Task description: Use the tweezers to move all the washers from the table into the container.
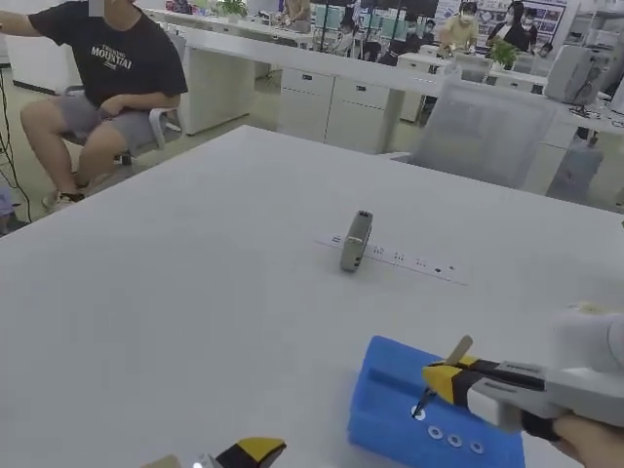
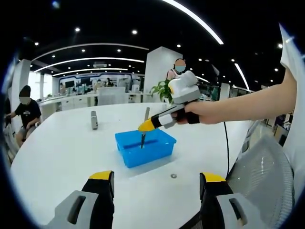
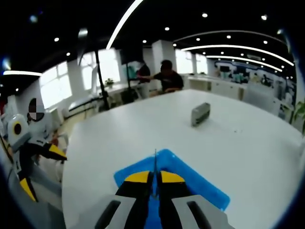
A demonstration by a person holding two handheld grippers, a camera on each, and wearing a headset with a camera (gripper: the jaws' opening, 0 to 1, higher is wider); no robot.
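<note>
Table (image 1: 195, 292): wide and white, carrying everything named below.
Seated person (image 1: 105, 68): on a chair beyond the table's far left edge, in a black shirt.
Container (image 1: 370, 419): a blue, rectangular open tray near the table's front edge, in front of the right hand-held gripper.
Right hand-held gripper (image 1: 435, 380): above the container, its yellow-tipped jaws closed on the tweezers.
Left hand-held gripper (image 2: 156, 183): low over the table and facing the container, jaws spread wide with nothing between them.
Grey device (image 1: 355, 240): an oblong block lying mid-table, well apart from the container.
Tweezers (image 1: 424, 400): tilted, tips pointing down inside the container and the back end sticking up past the jaws.
Washers in container (image 1: 455, 441): a short row on the container floor, one right at the tweezer tips; I cannot tell whether it is pinched.
Washer on table (image 2: 173, 176): a single ring lying near the container, outside it.
</note>
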